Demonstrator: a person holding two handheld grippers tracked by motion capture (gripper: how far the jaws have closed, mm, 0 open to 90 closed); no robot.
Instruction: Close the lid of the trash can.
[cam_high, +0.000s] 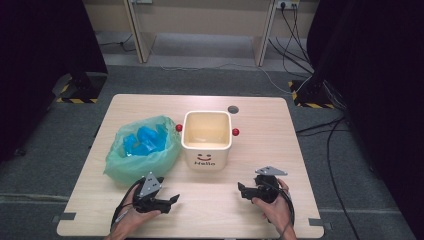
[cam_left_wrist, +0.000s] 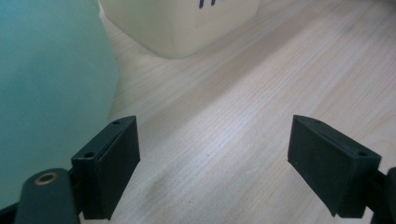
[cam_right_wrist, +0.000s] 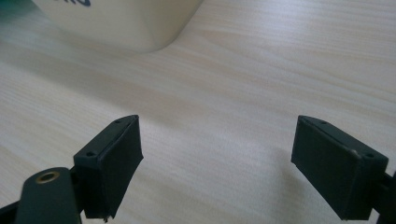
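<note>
Light wood-grain surface (cam_high: 260, 210) stands on grey carpeted floor (cam_high: 200, 80). Black drapes hang at left (cam_high: 40, 50) and right (cam_high: 380, 75). Pale wooden furniture legs (cam_high: 137, 35) stand beyond. Black cables (cam_high: 295, 45) trail across the floor from a wall socket (cam_high: 286, 5). Hazard-striped stand bases (cam_high: 312, 97) flank the surface. Lighting even.

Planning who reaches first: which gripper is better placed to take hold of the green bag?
Left, probably. The left gripper sits just below the green bag, jaws open, with the bag beside its left jaw in its own view. The right gripper is past the white bin, facing bare table.
</note>
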